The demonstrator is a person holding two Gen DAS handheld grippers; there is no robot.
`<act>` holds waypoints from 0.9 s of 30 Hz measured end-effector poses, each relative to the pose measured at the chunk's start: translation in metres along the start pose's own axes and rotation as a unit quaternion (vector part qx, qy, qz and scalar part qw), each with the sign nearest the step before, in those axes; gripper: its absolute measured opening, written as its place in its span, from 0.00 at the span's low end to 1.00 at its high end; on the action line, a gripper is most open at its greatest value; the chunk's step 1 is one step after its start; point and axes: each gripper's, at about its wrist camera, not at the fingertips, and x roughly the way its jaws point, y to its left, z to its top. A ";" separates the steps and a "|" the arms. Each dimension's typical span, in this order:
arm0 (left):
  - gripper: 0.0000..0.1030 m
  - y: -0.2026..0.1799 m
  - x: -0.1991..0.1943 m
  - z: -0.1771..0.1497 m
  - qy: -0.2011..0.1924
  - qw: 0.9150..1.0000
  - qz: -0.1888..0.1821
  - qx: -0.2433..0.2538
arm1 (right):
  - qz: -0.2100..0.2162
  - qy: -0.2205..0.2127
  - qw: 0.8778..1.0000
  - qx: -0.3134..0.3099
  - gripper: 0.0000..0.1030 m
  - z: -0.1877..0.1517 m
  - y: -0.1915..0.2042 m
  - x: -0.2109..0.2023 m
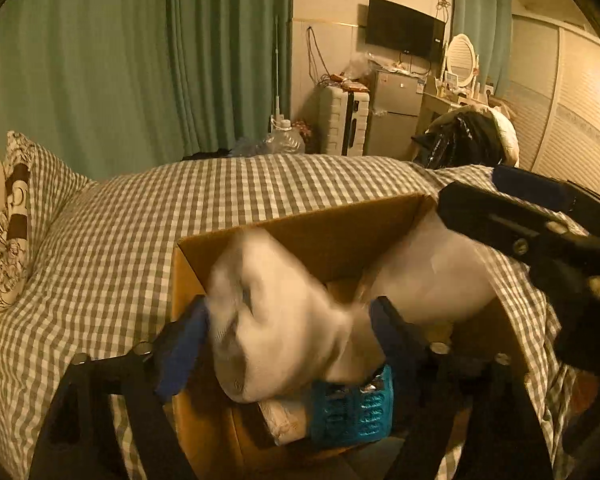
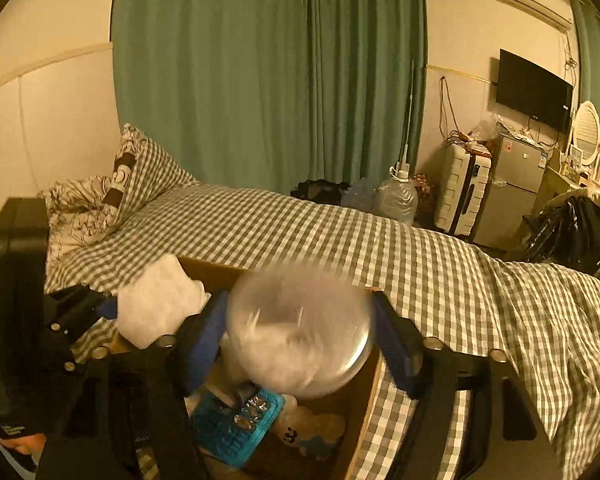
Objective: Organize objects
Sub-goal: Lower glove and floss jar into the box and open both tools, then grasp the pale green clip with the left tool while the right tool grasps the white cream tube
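A cardboard box (image 1: pixel 300 232) stands open on the checked bed. My left gripper (image 1: pixel 288 332) is shut on a white sock (image 1: pixel 276 320) and holds it over the box; the sock is blurred. My right gripper (image 2: pixel 300 336) is shut on a clear round container (image 2: pixel 300 332) with white stuff inside, also over the box (image 2: pixel 360 392). The right gripper (image 1: pixel 540 216) also shows at the right of the left wrist view, holding the container (image 1: pixel 432 272). The sock shows in the right wrist view (image 2: pixel 160 304). A blue calculator (image 1: pixel 356 408) (image 2: pixel 236 424) and a small white toy (image 2: pixel 312 428) lie in the box.
The bed with a grey checked sheet (image 1: pixel 180 208) fills the middle, with pillows (image 1: pixel 16 208) at the left. Green curtains (image 2: pixel 268 72) hang behind. A suitcase (image 2: pixel 460 192), a small fridge (image 2: pixel 512 184), a water jug (image 2: pixel 396 196) and dark bags (image 2: pixel 572 232) stand beyond the bed.
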 end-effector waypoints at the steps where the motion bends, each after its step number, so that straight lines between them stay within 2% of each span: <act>1: 0.92 0.000 -0.008 0.001 -0.007 1.000 0.001 -0.002 | 0.001 -0.004 1.000 0.005 0.79 0.001 -0.002 -0.007; 7: 0.94 0.005 -0.068 0.015 -0.037 0.999 0.013 -0.017 | -0.010 -0.026 1.000 0.010 0.84 0.015 -0.009 -0.061; 10: 0.99 0.009 -0.107 0.015 -0.055 0.998 0.030 -0.023 | -0.015 -0.034 0.999 0.001 0.85 0.017 -0.007 -0.096; 17: 1.00 0.023 -0.169 -0.021 -0.060 0.994 0.084 -0.046 | -0.025 -0.040 0.999 -0.009 0.88 -0.005 0.006 -0.159; 22: 1.00 0.035 -0.171 -0.072 -0.044 0.991 0.099 -0.077 | -0.027 -0.034 0.999 -0.007 0.89 -0.051 0.015 -0.169; 24: 1.00 0.036 -0.157 -0.098 -0.024 0.990 0.104 -0.092 | -0.029 -0.021 0.999 -0.006 0.89 -0.072 0.020 -0.161; 27: 1.00 0.035 -0.130 -0.129 0.006 0.989 0.118 -0.088 | -0.018 -0.001 1.000 0.014 0.89 -0.105 0.024 -0.141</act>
